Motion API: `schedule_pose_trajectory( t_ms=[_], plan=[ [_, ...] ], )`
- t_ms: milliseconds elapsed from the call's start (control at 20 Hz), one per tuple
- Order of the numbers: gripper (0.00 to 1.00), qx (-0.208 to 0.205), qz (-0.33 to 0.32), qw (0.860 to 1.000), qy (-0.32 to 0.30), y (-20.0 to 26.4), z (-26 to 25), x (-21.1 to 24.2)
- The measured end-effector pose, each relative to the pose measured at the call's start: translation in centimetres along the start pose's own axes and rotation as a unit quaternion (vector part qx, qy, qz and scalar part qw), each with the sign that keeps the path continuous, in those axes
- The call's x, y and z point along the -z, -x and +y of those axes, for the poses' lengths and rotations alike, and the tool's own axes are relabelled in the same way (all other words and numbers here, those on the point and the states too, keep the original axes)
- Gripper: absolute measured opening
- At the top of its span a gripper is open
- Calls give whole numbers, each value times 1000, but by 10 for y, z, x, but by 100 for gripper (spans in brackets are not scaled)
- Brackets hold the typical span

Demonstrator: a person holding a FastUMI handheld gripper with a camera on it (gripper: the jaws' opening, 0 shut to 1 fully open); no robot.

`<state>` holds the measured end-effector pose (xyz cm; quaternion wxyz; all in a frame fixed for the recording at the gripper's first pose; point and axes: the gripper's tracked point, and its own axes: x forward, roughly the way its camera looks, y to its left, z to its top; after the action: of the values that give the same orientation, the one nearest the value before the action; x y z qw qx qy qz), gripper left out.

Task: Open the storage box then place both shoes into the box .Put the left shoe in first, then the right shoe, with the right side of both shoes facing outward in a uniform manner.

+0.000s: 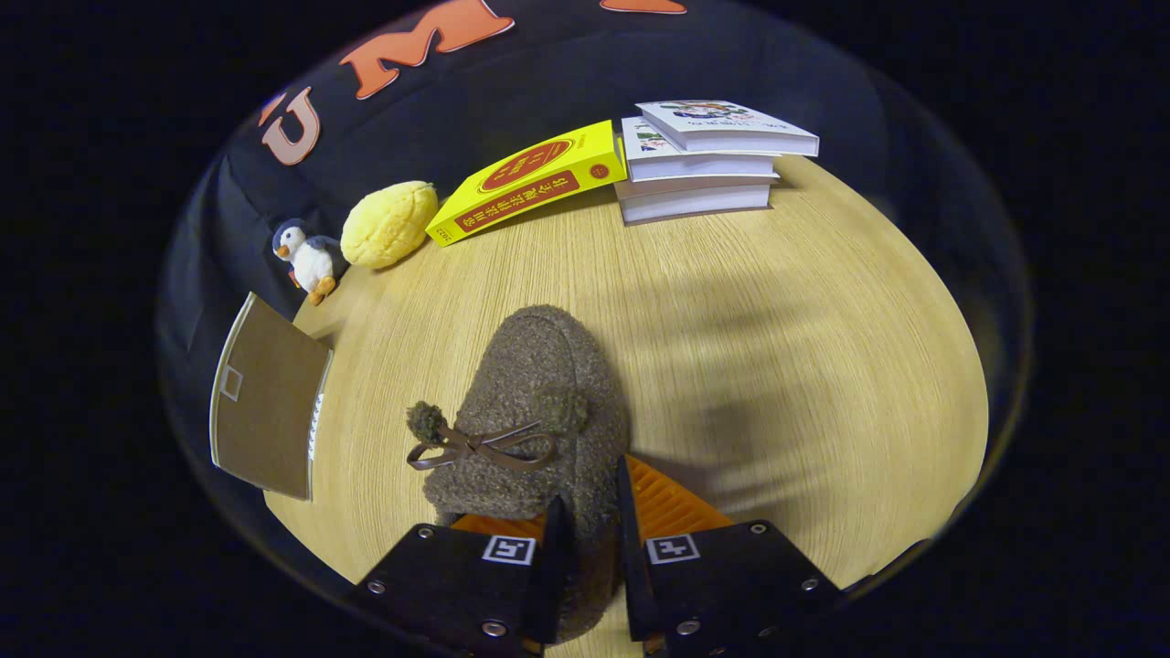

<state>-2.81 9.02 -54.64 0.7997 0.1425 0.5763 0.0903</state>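
Gripper view: gripper (590, 539) clamped on the heel end of a fuzzy brown slipper (535, 411), toe pointing ahead over the wooden table (777, 347), bow (475, 446) on top.

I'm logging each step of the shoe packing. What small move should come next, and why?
Probably lift the fuzzy shoe slightly off the table: the tool looks closed on its heel, both fingers pressing it, while the brown box sits apart, beyond the toe's side.

The claw (590, 539) is covering the heel of the fuzzy slipper (535, 411). The brown box (265, 402) at the counter's (777, 347) left edge is showing just one face.
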Motion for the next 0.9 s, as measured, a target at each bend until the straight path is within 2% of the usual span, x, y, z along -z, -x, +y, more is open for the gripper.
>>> schedule_pose_trajectory(
  t_ms=[50,100,200,350,550,900],
  plan=[
    [26,6,-1,1000,-7,3,-3,-2],
    [15,14,-6,1000,-14,6,-5,-3],
    [6,14,-21,999,-31,18,2,-8],
    [6,-4,-35,998,-53,43,30,-13],
    [6,0,-49,998,-47,74,73,-27],
    [5,-30,-65,997,-13,110,189,-51]
  ],
)
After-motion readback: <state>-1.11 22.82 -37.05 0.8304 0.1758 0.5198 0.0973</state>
